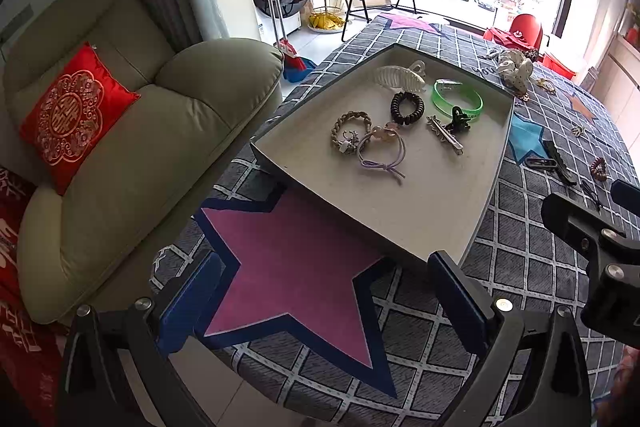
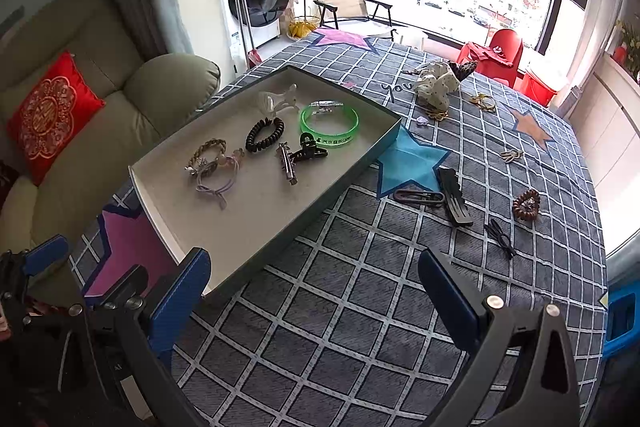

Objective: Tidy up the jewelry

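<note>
**Step in hand (judged):** fetching the next loose piece into the tray. The right gripper (image 2: 316, 291) hovers over the desk (image 2: 360, 327) with its fingers spread wide and nothing between them. The left gripper (image 1: 324, 291) hangs near the tray's nearest corner, likewise spread and empty. The closest candidates are probably the black flat clip (image 2: 454, 195) and the dark oval clip (image 2: 418, 195). Both lie flat on cloth, so the fingers would do well to come down steeply, straddle the narrow width and close low. The left gripper could steady the tray if it shifts.

**Container:** shallow tray (image 2: 168, 227), pale inside, standing on the desk.

**Contents, placed from the green bangle (image 2: 329, 125):**
- clear claw clip (image 2: 276, 99), just beyond it, toward the tray's far corner
- black coil hair tie (image 2: 265, 134), beside it, toward the armchair (image 2: 132, 115)
- small black claw clip (image 2: 308, 149), just on its near side
- silver star clip (image 2: 288, 163), next to that black clip
- braided bracelet (image 2: 206, 151) and purple hair tie (image 2: 218, 183), further off, toward the tray's near end, overlapping

**Outside the tray:** brown bead bracelet (image 2: 526, 203), thin black bow tie (image 2: 500, 237), white spotted scrunchie (image 2: 436, 83), gold pieces beyond it, too small to tell.
</note>
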Demonstrator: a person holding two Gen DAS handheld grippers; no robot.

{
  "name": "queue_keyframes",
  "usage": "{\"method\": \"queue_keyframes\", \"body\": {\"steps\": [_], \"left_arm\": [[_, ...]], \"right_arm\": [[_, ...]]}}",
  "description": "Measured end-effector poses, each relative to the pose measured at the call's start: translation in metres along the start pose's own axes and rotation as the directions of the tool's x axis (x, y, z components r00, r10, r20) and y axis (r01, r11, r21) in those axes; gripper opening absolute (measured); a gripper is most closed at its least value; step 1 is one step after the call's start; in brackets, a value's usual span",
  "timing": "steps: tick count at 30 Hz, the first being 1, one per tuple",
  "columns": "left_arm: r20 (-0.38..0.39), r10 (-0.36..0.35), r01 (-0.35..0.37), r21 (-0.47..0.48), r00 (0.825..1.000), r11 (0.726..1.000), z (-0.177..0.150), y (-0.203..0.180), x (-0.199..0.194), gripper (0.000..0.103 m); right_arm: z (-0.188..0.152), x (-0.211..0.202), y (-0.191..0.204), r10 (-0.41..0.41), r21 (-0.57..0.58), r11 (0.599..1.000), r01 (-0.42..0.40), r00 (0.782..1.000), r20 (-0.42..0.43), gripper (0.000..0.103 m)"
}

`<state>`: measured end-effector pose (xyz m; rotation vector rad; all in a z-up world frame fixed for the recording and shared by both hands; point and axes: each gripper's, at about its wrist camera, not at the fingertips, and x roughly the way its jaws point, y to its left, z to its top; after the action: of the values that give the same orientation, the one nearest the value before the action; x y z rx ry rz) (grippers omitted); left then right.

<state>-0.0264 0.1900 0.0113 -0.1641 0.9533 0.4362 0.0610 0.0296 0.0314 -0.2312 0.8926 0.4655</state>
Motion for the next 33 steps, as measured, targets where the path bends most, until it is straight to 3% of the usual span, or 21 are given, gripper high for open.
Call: {"method": "queue_keyframes", "body": {"steps": [33], "left_arm": [[0.000,0.005,-0.005,-0.001,1.000,1.000,-0.0010,0.0011,0.0000,0.103]], "right_arm": [[-0.0028,0.0003,0.0001,0.002,-0.004,1.000,-0.002,1.000,-0.003,0.103]]}}
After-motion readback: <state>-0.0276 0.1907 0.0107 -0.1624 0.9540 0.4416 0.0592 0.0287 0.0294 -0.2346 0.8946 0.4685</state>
